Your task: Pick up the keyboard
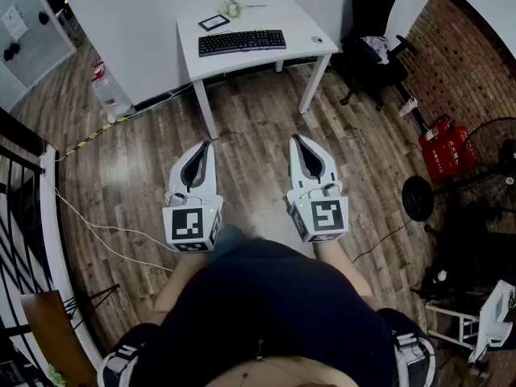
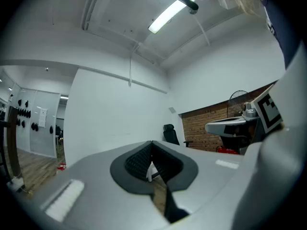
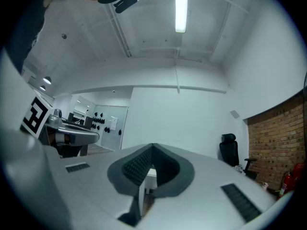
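A water jug (image 1: 110, 93) stands far left. My left gripper (image 1: 207, 145) is held level in front of me, its jaws pressed together on nothing. Ahead, well apart from both tools, the black keyboard (image 1: 242, 42) lies flat on the white desk (image 1: 310, 51), near its front edge. My right gripper (image 1: 296, 139) is beside the left one, its jaws likewise closed and empty. A black office chair (image 1: 372, 31) stands right of the desk. Red fire extinguishers (image 1: 442, 147) stand by the brick wall (image 1: 468, 47).
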Motion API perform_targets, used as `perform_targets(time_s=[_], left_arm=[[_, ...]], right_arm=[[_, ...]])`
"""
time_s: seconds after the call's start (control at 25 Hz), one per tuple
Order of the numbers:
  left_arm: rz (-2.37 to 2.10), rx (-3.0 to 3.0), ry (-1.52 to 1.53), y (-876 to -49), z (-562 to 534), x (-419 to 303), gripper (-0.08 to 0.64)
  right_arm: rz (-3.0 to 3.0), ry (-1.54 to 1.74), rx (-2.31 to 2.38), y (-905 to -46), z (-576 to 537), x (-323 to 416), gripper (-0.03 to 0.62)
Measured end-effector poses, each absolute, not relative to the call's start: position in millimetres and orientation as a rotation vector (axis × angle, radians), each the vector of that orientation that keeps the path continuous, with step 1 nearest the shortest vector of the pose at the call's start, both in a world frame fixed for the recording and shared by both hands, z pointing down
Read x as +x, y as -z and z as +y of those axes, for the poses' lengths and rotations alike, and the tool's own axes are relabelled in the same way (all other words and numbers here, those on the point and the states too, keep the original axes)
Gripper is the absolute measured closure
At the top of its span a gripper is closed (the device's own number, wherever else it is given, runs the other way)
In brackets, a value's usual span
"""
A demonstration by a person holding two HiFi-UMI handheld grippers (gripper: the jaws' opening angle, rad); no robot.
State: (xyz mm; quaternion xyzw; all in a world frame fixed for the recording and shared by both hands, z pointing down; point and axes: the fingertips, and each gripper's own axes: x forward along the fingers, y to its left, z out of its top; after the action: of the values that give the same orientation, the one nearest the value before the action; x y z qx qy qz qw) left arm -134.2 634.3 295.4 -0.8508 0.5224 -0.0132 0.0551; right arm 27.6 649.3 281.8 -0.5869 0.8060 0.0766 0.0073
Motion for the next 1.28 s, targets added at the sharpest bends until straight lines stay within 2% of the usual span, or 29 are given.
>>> perform_targets(time_s=[0.32,0.44,0.52,1.28], left_arm=[[1.597,-2.608,0.036,-301.5,609.1,-136.1,0.540],[1.597,-2.637,0.033,-310.0,584.7,-137.0,0.459],[1.600,-2.654,0.026,-315.2,564.4,-137.7,0.437],[1.586,-2.691,0.022,-321.9,269.1,-154.6,0.413]], right_arm=[[2.533,-0.197,-1.811,-287.1,623.0,26.3,0.580],[2.537,-0.191,-1.816,-294.2,602.0,25.7,0.580],[2.542,-0.187,-1.821,-299.1,584.5,26.0,0.580],[2.547,-0.138,-1.915,-313.0,302.9,22.6,0.580]])
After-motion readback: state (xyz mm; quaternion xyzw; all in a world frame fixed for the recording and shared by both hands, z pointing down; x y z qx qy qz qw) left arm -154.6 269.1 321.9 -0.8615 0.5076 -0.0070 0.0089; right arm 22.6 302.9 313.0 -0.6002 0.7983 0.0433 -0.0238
